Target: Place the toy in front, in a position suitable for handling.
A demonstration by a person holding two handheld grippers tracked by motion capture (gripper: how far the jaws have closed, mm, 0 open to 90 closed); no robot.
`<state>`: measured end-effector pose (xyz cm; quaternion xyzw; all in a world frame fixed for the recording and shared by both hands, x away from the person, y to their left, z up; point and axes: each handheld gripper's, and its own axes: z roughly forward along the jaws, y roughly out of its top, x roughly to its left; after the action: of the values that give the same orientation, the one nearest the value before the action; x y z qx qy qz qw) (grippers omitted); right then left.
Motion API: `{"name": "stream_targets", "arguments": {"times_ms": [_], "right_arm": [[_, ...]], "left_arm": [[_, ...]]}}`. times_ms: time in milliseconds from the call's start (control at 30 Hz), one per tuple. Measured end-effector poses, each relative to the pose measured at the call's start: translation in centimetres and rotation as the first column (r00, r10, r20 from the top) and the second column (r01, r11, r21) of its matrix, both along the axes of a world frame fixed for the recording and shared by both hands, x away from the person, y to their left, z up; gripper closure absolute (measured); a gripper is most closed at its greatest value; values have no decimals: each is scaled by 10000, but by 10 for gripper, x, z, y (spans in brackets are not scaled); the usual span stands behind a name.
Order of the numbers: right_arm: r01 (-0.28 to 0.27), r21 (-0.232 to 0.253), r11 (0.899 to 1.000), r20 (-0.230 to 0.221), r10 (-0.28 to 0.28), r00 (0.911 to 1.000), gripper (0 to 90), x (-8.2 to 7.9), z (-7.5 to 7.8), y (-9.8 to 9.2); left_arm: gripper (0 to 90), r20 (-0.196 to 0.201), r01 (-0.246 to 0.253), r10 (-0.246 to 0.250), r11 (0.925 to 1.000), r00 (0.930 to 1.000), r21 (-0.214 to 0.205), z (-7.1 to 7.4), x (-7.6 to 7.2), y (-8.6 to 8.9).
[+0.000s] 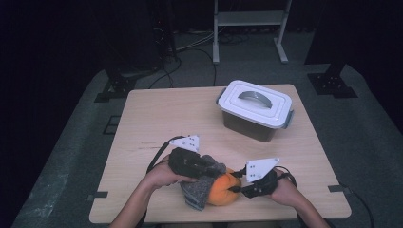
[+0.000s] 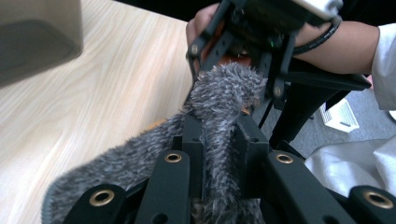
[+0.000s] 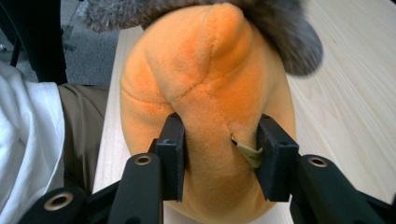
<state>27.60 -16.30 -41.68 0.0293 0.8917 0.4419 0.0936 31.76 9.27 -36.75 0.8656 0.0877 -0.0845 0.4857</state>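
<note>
**2 grips on 1 soft toy, at the near edge of the table**

Nearest you, your right gripper (image 1: 236, 188) has its jaws pinched into a fold of the orange plush (image 3: 205, 93), with a small tan tag (image 3: 247, 151) caught against one pad. Your left gripper (image 1: 211, 167) is clamped tight on the grey furry cloth (image 2: 219, 116) that drapes over the plush's top. Both hands sit close together over the plush, which rests on the wooden table (image 1: 166, 114) just inside its near edge.

The risk lies in that closeness to the edge: if you pull the 2 grippers apart and either soft fold slips free, the plush may roll toward your lap. The right grip looks shallow, holding fabric rather than bulk, so a sharp tug could strip it.

Farther back, well apart, the lidded white container (image 1: 255, 109) stands closed.
</note>
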Motion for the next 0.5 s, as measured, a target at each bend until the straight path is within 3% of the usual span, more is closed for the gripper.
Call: {"name": "stream_targets", "arguments": {"times_ms": [100,200,500], "right_arm": [[-48,-125,9999,116,49,9999,590,-2,0,4],[93,81,9999,-217,-91,9997,608,2,-3,-3],[106,402,9991,-573,-82,9983,611,8,-8,-14]], "left_arm": [[771,119,44,-47,9997,9999,241,0,1,-8],[771,129,-172,166,9989,9998,447,-3,4,-8],[769,-208,-969,990,9916,9949,854,-16,13,15]]}}
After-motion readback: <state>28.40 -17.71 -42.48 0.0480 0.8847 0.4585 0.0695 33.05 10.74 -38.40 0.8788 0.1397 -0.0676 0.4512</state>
